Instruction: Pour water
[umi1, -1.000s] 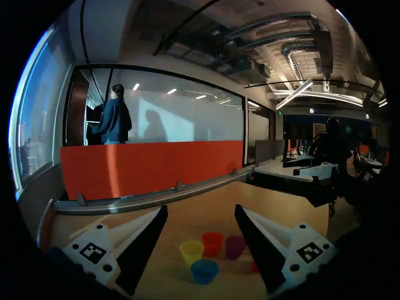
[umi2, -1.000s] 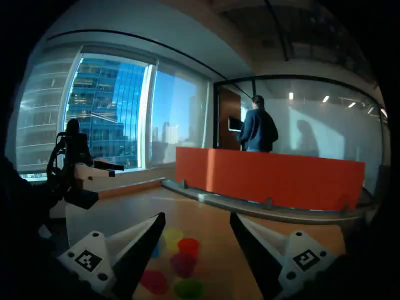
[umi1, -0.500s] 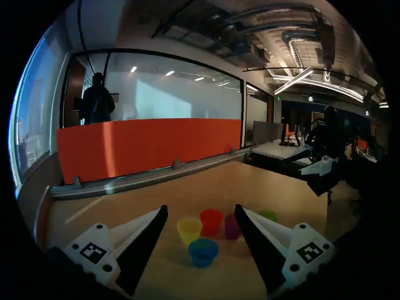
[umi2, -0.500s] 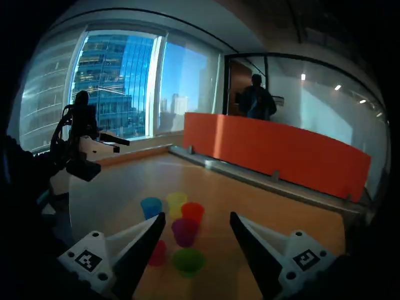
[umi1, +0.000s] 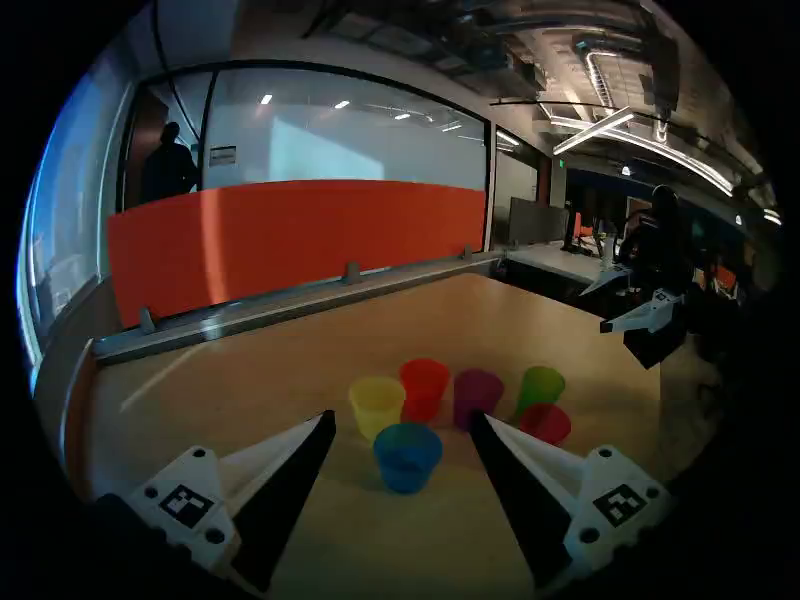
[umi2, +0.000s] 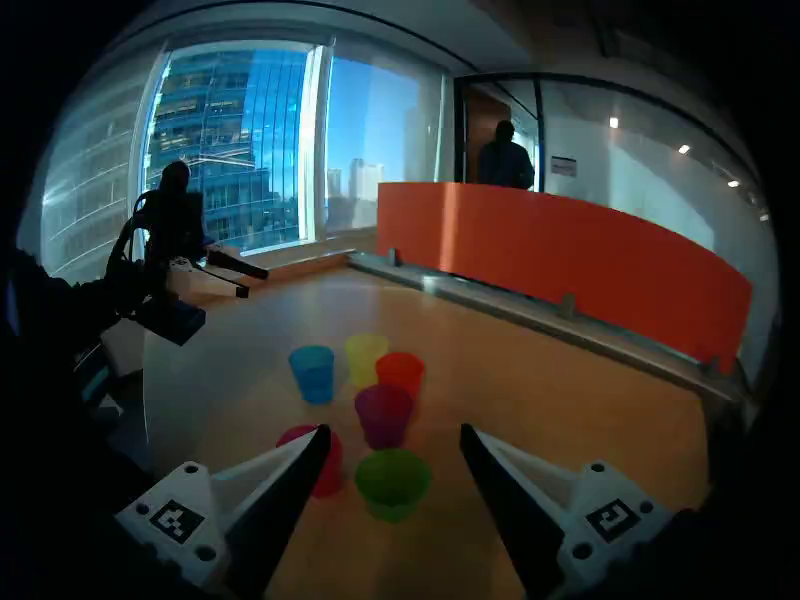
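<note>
Both views have tipped down since a second ago. Six cups (umi1: 424, 385) now show in full, clustered mid-counter (umi1: 250, 370).
Left tongs (umi1: 400, 415) wide open, empty, blue cup (umi1: 407, 457) just ahead.
Right tongs (umi2: 393, 430) likewise, facing green cup (umi2: 392, 482).
Probably approach; nothing gripped yet.

The pink cup (umi2: 328, 468) sits partly hidden behind the right claw's (umi2: 393, 432) finger.

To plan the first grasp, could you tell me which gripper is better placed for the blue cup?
Left: the blue cup sits close, centred before the open left gripper; from the right gripper it stands farther off.
</note>
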